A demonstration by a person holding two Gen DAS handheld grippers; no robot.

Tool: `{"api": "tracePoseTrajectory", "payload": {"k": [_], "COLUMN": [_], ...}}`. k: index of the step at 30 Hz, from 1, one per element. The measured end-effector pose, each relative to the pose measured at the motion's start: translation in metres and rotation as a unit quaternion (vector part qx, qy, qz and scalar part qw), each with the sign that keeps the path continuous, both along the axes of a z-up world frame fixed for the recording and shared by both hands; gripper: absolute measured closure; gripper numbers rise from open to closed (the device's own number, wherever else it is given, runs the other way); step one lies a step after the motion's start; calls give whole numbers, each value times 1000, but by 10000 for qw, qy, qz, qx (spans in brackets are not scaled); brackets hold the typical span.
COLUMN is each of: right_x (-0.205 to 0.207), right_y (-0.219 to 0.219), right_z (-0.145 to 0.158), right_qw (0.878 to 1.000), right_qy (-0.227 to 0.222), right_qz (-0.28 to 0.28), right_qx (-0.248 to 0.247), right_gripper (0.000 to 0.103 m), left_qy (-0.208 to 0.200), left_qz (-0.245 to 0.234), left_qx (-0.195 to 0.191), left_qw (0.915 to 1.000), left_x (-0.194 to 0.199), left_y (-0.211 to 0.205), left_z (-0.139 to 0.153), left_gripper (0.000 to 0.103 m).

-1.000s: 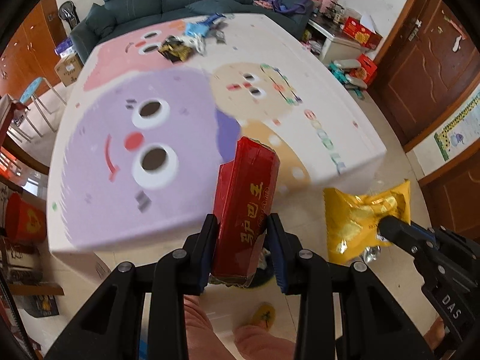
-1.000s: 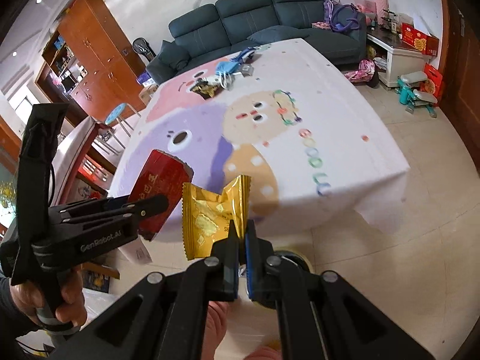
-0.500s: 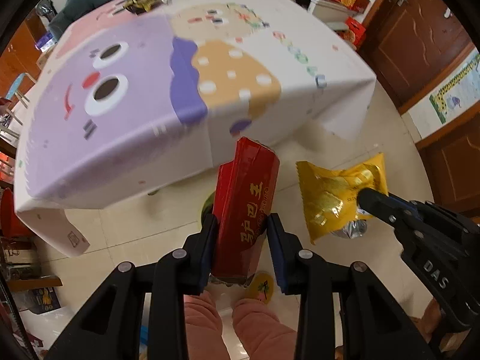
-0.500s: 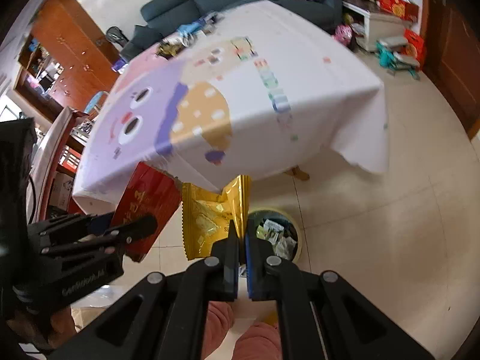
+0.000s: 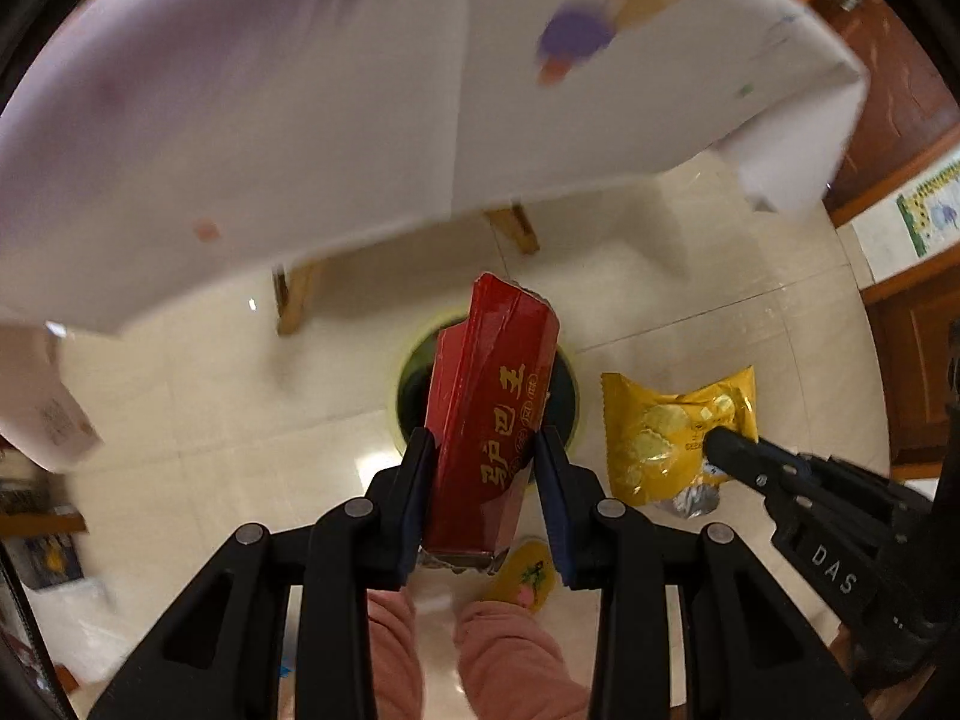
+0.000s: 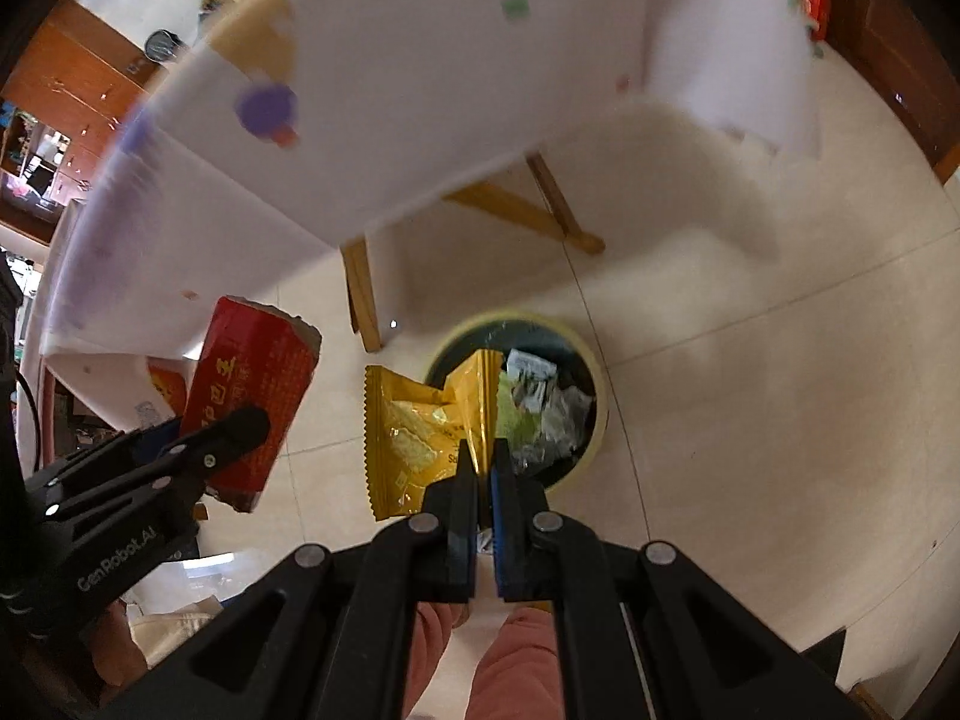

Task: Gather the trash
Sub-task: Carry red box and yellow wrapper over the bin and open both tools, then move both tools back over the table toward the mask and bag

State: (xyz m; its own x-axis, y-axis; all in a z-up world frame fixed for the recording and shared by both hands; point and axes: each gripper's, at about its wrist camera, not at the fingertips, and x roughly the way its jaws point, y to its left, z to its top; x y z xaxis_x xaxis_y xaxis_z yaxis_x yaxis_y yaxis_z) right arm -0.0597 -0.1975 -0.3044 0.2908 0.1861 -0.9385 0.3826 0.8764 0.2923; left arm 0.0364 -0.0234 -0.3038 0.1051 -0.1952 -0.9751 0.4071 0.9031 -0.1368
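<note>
My left gripper [image 5: 483, 450] is shut on a red carton [image 5: 492, 420] with gold lettering and holds it upright above a round trash bin [image 5: 408, 384] on the floor. The carton also shows in the right wrist view [image 6: 249, 408]. My right gripper [image 6: 485, 462] is shut on a yellow snack wrapper [image 6: 420, 432], held at the near left rim of the bin [image 6: 591, 378], which holds crumpled wrappers. The wrapper also shows in the left wrist view [image 5: 672, 432], right of the carton.
The table with a white cartoon tablecloth [image 5: 300, 120] overhangs the far side, with wooden legs [image 6: 360, 288] just beyond the bin. The person's pink-trousered legs [image 5: 510, 660] stand below the grippers. A wooden door [image 5: 900, 90] is at right. The floor is cream tile [image 6: 750, 420].
Both grippers have tilted down from the tabletop toward the floor and moved over the trash bin, each still holding its item. The table now sits above the view.
</note>
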Motion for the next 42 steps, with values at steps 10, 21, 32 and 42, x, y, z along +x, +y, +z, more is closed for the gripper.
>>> {"api": "tracePoseTrajectory", "payload": {"k": [10,21,32,42], "right_x": [23,59,48,40], "right_y": [-7,0,9,8], "right_z": [-127,-210,-160,-59], "right_qw": [9986,9966,9995,9992], "right_qy": [500,798,118,-150], "right_qz": [-155,-139,-284,-293], "right_qx": [92,152,25,-218], "right_gripper": [96,57,57,57], "left_qy": [138,108,-262,-224], "left_qz": [-86,38,168,542], "left_qx": [-73,206,392,318], "left_qw": [9998,9997,9987,9978], "left_x": [15,38,35,25], "left_y": [-21,-26,-4,15], "left_z": [-112,-180,-149,-67], "left_gripper": [67,61,61,61]}}
